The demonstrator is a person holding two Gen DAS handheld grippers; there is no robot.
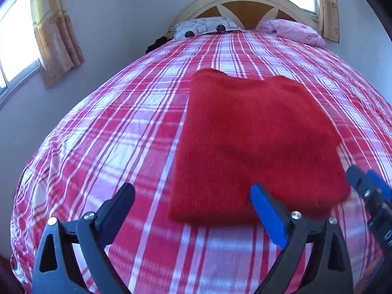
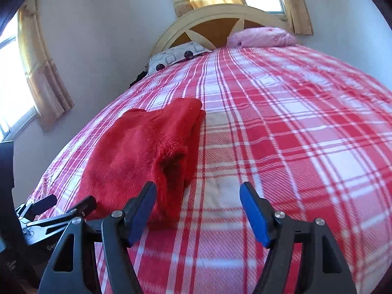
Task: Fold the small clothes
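A fuzzy red garment [image 1: 257,142] lies folded into a thick, roughly square pad on the plaid bedspread [image 1: 110,134]. One open cuff or sleeve end [image 2: 174,166] shows at its near right corner.

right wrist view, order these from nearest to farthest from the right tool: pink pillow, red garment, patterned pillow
1. red garment, lying on the plaid bedspread just ahead-left of the right tool, its near edge by the left finger.
2. patterned pillow, far end of the bed, left side.
3. pink pillow, against the headboard, right of centre, slightly farther back.
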